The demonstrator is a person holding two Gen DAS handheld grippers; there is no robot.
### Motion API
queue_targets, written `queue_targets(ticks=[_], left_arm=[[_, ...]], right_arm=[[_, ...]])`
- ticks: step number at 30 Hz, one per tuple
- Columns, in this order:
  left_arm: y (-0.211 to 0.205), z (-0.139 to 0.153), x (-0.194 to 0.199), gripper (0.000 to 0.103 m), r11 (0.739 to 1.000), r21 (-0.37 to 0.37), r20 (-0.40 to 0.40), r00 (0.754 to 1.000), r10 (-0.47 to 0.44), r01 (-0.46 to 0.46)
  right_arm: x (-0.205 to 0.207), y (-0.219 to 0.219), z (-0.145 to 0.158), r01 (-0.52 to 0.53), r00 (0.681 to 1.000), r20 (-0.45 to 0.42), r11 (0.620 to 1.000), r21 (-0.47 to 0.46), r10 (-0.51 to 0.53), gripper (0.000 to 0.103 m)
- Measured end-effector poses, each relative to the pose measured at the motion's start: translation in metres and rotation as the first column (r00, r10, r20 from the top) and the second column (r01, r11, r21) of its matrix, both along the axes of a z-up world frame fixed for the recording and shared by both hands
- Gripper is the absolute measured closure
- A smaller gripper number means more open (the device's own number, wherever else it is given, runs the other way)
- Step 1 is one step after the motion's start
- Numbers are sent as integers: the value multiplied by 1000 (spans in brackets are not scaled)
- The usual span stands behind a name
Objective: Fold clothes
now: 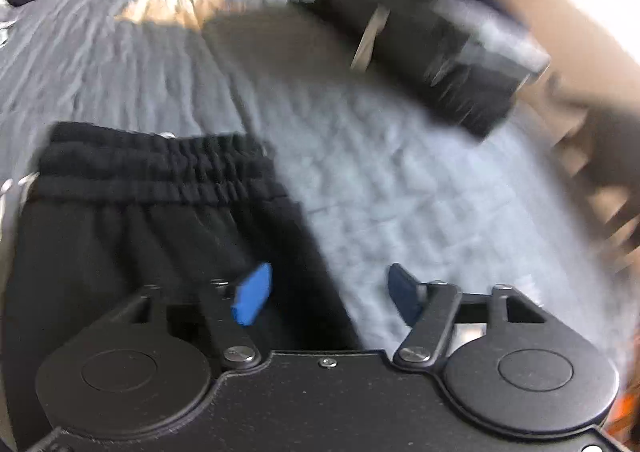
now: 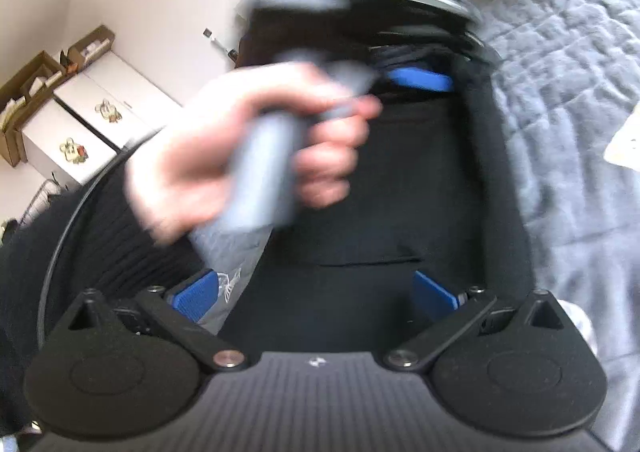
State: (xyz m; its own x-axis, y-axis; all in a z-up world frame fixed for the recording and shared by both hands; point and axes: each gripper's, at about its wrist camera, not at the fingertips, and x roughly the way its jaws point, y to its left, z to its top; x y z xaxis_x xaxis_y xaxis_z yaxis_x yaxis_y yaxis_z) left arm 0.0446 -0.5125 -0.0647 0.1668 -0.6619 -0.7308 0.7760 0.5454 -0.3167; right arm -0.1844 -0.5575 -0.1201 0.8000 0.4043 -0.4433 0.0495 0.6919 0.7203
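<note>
Your left gripper (image 1: 326, 294) was open over the edge of the black pants (image 1: 160, 219), nothing pinched. Your right gripper (image 2: 314, 292) was open too, pants below it. Waistband (image 1: 160, 167) at 11 o'clock looked flat, so I'd guess 1 fold was in and more remained. Your left hand (image 2: 248, 155) blocked the right view; cardboard boxes (image 2: 36, 91) sat at 9 o'clock, off the quilt (image 1: 400, 191).

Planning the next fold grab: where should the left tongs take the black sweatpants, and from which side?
Judging by the left wrist view, take the elastic waistband: its thick gathered ridge gives the black sweatpants their firmest edge. Come from the bare quilt side at its right end, where the corner lies exposed. The left tongs stand open with nothing clamped; blur hides finer folds.
</note>
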Motion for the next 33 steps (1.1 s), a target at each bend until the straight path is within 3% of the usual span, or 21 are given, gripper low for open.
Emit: queue_targets(ticks=[4, 7, 10, 13, 18, 21, 24, 27, 30, 33], left_arm=[[83, 30, -20, 27, 988, -155, -61, 998, 10, -19], [153, 34, -35, 26, 976, -207, -98, 994, 45, -64], [212, 24, -50, 26, 960, -221, -170, 976, 136, -172], [250, 11, -72, 22, 937, -260, -238, 956, 174, -235], [276, -12, -97, 19, 923, -287, -304, 938, 166, -256], [284, -29, -106, 19, 939, -207, -289, 935, 208, -273], [280, -38, -110, 19, 956, -113, -238, 941, 239, -272], [285, -29, -118, 20, 949, -143, -203, 946, 251, -283], [295, -12, -132, 17, 941, -210, -145, 960, 238, -265], [294, -12, -145, 13, 951, -156, -71, 964, 258, -266]], right_arm=[[-11, -17, -7, 5, 999, -52, 1000, -6, -5, 0], [-19, -21, -12, -30, 995, -100, 999, -38, 26, 0], [-30, -18, -11, -62, 991, -125, 994, -90, 51, 0], [-38, -13, -9, -61, 988, -148, 991, -121, 42, 0], [-58, -1, 10, -54, 996, -69, 998, -44, 51, 0], [-68, 19, 11, -65, 996, -69, 997, -45, 61, 0], [-78, 41, -8, -77, 984, -170, 993, -86, 61, 1], [-91, 54, -15, -85, 981, -184, 984, -158, 55, 1], [-108, 53, -8, -28, 986, -168, 990, -141, 4, 0], [-126, 53, 0, 47, 988, -136, 986, -162, -69, 0]])
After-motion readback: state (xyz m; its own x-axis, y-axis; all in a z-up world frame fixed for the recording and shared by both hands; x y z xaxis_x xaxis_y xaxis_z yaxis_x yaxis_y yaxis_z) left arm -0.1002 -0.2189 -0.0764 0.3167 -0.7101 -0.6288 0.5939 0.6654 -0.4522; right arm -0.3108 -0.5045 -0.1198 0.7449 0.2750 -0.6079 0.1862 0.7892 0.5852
